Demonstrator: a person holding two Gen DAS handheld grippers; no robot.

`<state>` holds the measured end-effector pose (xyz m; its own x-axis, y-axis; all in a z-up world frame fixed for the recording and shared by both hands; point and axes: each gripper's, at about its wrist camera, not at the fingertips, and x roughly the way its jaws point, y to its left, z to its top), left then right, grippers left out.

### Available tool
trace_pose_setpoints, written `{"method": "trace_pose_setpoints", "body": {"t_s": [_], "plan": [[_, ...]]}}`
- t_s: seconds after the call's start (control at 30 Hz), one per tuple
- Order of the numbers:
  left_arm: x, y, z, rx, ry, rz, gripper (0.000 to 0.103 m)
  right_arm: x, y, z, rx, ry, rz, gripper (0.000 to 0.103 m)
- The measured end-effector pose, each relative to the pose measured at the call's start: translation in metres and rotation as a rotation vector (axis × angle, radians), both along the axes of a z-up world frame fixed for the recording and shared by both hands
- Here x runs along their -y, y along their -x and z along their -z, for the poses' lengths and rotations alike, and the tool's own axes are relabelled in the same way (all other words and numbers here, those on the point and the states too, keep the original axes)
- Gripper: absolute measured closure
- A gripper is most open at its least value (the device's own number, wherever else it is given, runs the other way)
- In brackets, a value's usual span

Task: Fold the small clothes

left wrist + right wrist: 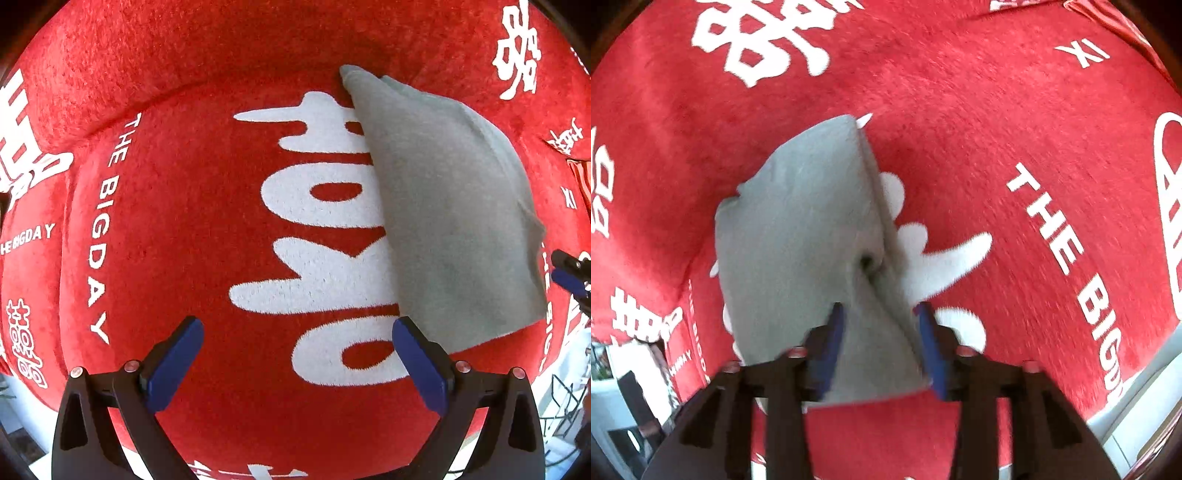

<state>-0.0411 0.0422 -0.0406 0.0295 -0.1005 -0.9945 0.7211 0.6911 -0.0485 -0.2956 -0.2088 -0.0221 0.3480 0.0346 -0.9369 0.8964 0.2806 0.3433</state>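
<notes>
While left tongs (pixel 297 354) hover spread (empty), right tongs (pixel 882 347) straddle grey cloth (pixel 801 236), w/ grip unclear.

Even, bright lighting; soft shadows. Strong fisheye curvature and dark corners in both views. Right wrist view shows motion blur.

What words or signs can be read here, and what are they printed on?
"THE BIGDAY": white letters on the red cloth, left wrist view.
"THE BIG...": same cloth, right wrist view, cut off at the edge.
"XI": white, on the cloth.
Large white Chinese double-happiness signs on the cloth.
The grey garment bears no writing.
</notes>
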Motion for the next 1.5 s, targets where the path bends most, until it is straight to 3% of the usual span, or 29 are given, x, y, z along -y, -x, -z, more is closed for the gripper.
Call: {"method": "trace_pose_setpoints", "body": {"t_s": [0.17, 0.37, 0.5, 0.93, 1.1, 1.33, 1.5], "plan": [[0.004, 0.011, 0.003, -0.002, 0.000, 0.036, 0.001, -0.030, 0.003, 0.002, 0.009, -0.008, -0.029, 0.042], [0.010, 0.024, 0.004, -0.039, 0.007, 0.047, 0.001, -0.041, 0.001, 0.008, 0.012, -0.029, -0.076, 0.032], [0.026, 0.023, 0.005, -0.053, -0.001, 0.033, 0.001, -0.024, -0.003, 0.005, 0.052, -0.027, -0.118, 0.023], [0.096, 0.016, 0.008, -0.012, -0.060, 0.002, 0.001, 0.051, -0.020, 0.018, 0.102, -0.127, -0.181, 0.023], [0.103, 0.010, 0.013, -0.017, -0.067, -0.013, 0.001, 0.066, -0.018, 0.025, 0.101, -0.144, -0.193, 0.023], [0.106, -0.011, 0.009, -0.027, -0.003, -0.005, 0.001, 0.085, -0.008, 0.038, 0.184, -0.223, -0.161, 0.023], [0.110, -0.040, 0.015, -0.120, 0.097, -0.043, 0.001, 0.096, -0.010, 0.054, 0.257, -0.294, -0.168, 0.023]]}}
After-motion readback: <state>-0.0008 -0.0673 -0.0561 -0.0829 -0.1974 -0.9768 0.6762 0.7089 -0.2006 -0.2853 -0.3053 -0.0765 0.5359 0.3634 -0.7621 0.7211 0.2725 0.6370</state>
